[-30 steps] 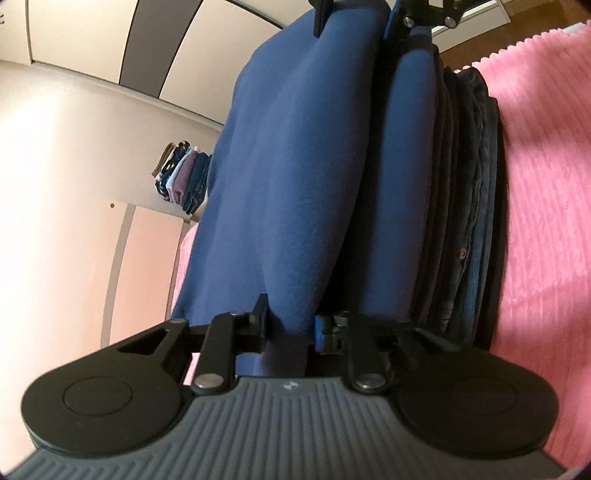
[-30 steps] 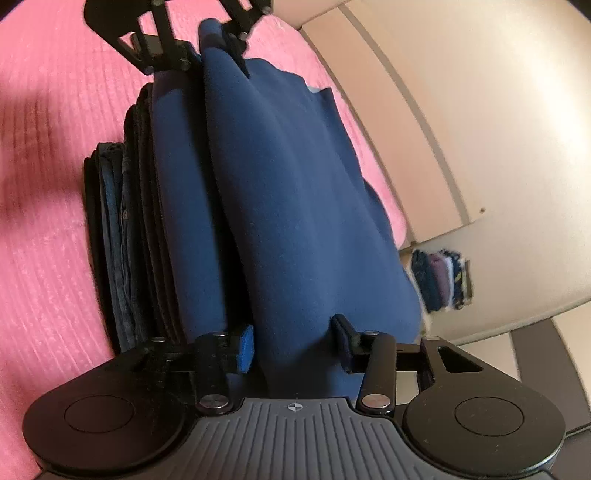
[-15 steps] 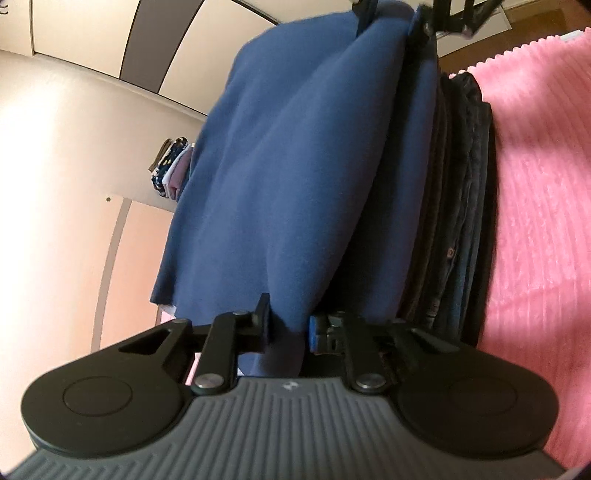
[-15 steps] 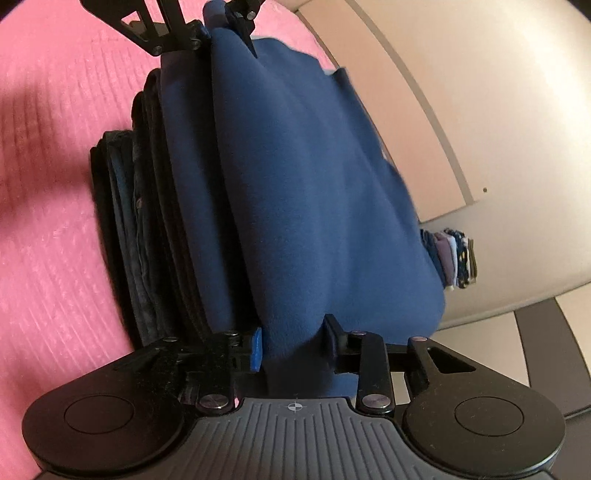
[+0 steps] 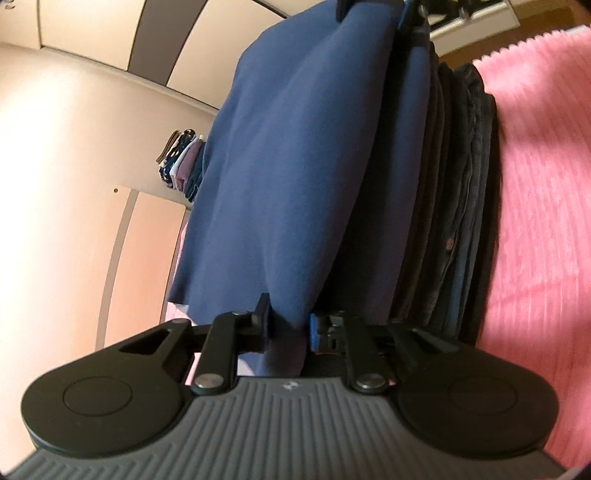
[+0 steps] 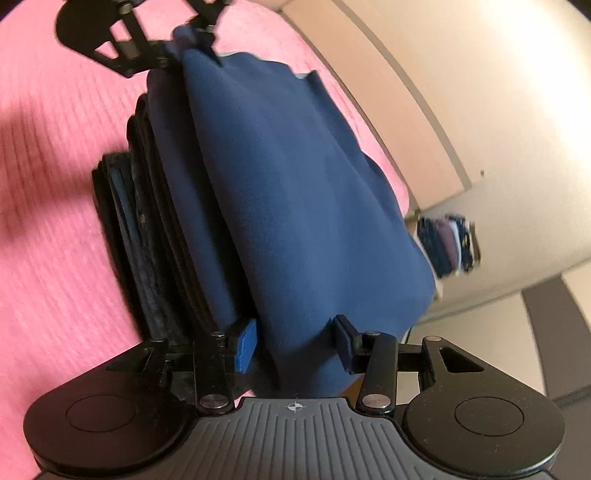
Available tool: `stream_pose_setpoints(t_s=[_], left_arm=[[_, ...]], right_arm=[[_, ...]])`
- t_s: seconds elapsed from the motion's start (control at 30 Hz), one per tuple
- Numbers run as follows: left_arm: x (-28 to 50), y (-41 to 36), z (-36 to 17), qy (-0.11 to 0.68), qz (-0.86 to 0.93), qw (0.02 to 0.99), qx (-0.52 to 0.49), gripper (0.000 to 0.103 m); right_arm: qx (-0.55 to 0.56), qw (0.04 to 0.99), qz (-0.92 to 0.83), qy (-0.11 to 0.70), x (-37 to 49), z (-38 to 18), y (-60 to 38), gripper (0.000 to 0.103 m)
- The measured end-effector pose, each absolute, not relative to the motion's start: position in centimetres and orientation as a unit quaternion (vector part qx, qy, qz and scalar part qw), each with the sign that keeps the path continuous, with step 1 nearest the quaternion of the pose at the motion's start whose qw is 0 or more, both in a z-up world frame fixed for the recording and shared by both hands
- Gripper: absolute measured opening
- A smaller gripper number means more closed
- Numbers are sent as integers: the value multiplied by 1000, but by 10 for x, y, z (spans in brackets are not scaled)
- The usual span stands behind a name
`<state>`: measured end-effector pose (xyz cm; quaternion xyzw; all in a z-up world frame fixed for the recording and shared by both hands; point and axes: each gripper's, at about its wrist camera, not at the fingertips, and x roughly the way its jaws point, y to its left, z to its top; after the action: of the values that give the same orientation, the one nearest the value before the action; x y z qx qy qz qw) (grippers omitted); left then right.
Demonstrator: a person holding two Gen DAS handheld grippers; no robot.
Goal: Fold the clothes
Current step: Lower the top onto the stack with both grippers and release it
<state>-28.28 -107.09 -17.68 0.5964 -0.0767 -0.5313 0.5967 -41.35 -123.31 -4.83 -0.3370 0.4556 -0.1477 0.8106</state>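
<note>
A navy blue garment (image 5: 295, 166) stretches between my two grippers, above a stack of folded dark clothes (image 5: 461, 192) on the pink ribbed bedcover (image 5: 543, 184). My left gripper (image 5: 290, 325) is shut on one end of the garment. My right gripper (image 6: 295, 343) is shut on the other end (image 6: 295, 206). Each gripper shows at the top of the other's view: the right one in the left wrist view (image 5: 373, 7), the left one in the right wrist view (image 6: 192, 33). The stack (image 6: 147, 229) lies left of the garment in the right wrist view.
A second small pile of folded clothes (image 5: 181, 166) sits by the beige wardrobe wall (image 5: 74, 147); it shows blurred in the right wrist view (image 6: 448, 243). The pink bedcover (image 6: 48, 184) spreads around the stack.
Both grippers have swung the held garment's free flap outward and up from the stack. The views have shifted and the right wrist view is blurred by motion.
</note>
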Motion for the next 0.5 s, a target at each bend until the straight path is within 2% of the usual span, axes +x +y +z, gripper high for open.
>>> stream_pose_setpoints(t_s=[0.13,0.33,0.47,0.5], left_arm=[[-275,-1056,-167,-51,-530,597,600,18],[-254,-1031,-122,42,-532,681,501,18],[-243,-1051,-101,89,-556,708,427,18],[-241,-1059,-104,105,-559,707,421,18]], right_arm=[[-240,846,-158,448,-429,-24,-1234,45],[-13,915,-223,335,-442,26,-1268,45],[191,898,-232,320,-439,6,-1323,45],[215,896,-230,314,-441,0,-1330,45]])
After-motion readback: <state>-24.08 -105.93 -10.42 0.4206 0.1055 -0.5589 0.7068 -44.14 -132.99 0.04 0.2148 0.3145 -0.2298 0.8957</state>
